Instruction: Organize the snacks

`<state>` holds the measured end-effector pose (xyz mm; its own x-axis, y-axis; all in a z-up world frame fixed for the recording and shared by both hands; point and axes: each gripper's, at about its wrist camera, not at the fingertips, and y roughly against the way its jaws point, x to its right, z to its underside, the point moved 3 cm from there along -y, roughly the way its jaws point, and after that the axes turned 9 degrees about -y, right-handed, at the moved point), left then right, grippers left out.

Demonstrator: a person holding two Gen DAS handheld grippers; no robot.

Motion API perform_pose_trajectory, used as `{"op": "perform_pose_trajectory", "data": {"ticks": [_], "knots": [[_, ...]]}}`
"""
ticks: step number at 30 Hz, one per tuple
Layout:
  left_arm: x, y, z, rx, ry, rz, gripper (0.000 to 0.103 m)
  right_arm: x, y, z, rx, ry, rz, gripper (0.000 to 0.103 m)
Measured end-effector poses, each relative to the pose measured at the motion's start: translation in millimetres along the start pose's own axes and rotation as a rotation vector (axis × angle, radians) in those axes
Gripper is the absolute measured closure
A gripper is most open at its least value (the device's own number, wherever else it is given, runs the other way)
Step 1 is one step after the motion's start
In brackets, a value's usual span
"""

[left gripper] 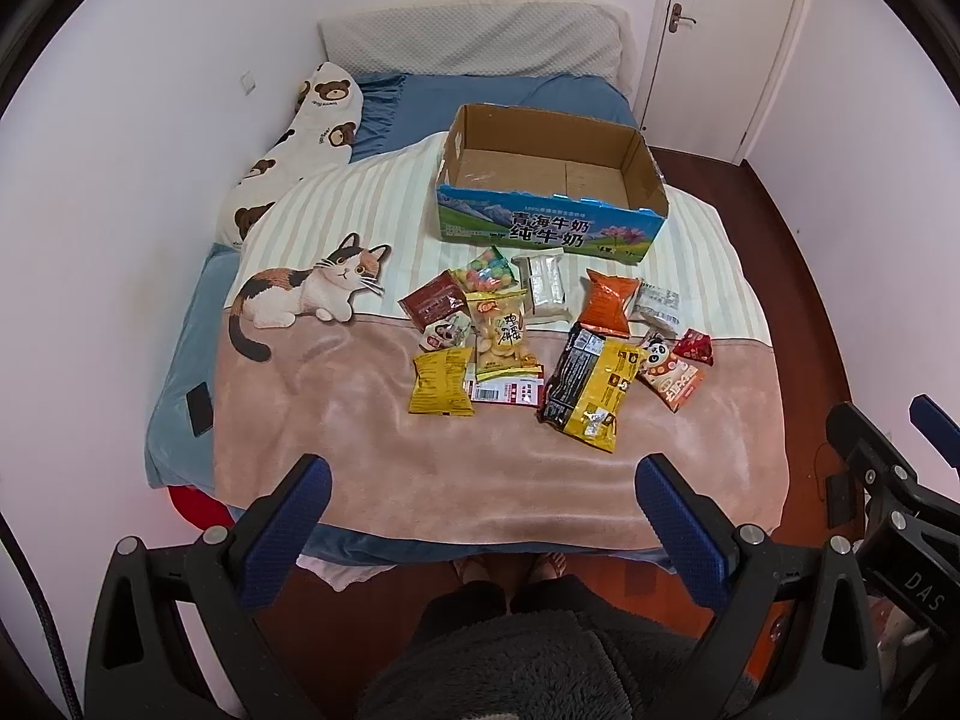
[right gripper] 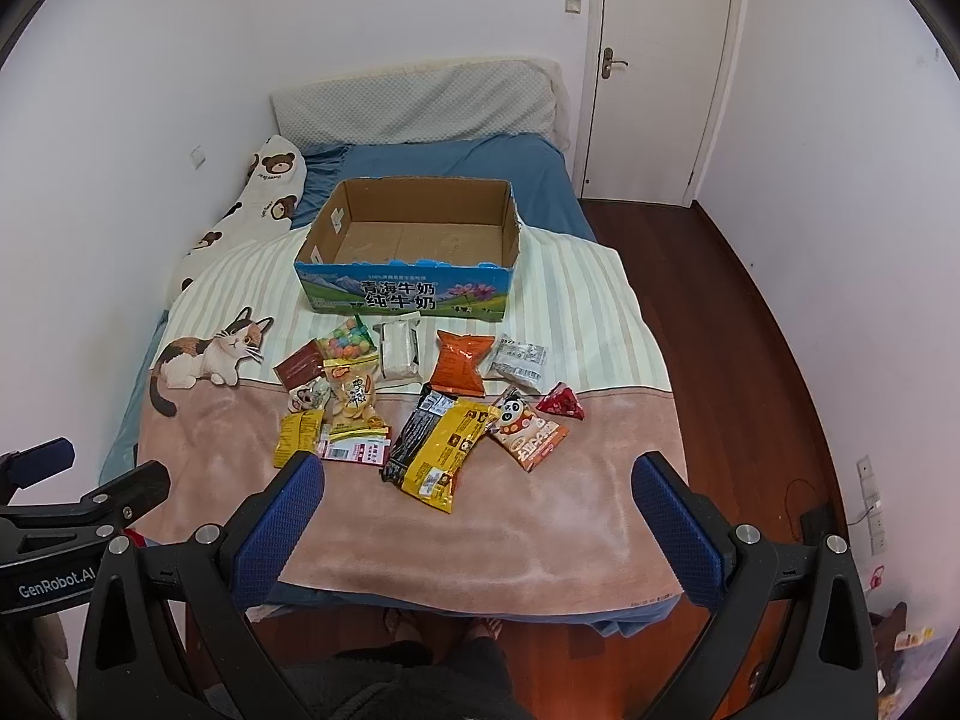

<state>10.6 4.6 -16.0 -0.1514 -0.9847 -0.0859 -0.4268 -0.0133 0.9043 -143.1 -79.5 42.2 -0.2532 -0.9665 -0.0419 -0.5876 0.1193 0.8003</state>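
Several snack packets lie on the bed blanket in front of an open, empty cardboard milk box (left gripper: pixel 549 180) (right gripper: pixel 414 240). Among them are a large yellow-and-black bag (left gripper: pixel 591 387) (right gripper: pixel 435 447), an orange bag (left gripper: pixel 609 303) (right gripper: pixel 459 363), a yellow packet (left gripper: pixel 439 383) (right gripper: pixel 297 432), a panda packet (left gripper: pixel 666 372) (right gripper: pixel 528 429) and a colourful candy bag (left gripper: pixel 485 270) (right gripper: pixel 348 345). My left gripper (left gripper: pixel 483 525) is open and empty, held above the bed's near edge. My right gripper (right gripper: pixel 480 522) is open and empty, also short of the snacks.
The cat-print blanket (left gripper: pixel 336 408) (right gripper: pixel 540 516) covers the blue bed. A bear-print pillow (left gripper: pixel 288 156) lies at the far left by the wall. A black phone (left gripper: pixel 199 410) lies at the left edge. A white door (right gripper: pixel 654 66) and wood floor (right gripper: pixel 738 360) are on the right.
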Motion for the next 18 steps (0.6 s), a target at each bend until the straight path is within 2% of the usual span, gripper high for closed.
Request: {"op": "perform_pose_trajectory", "data": {"ticks": [18], "knots": [[-3.5,-6.1,0.1,-0.008,0.002,0.002,0.0,-1.7,-13.6,1.6,-0.03,-0.006,0.007,0.0]]}}
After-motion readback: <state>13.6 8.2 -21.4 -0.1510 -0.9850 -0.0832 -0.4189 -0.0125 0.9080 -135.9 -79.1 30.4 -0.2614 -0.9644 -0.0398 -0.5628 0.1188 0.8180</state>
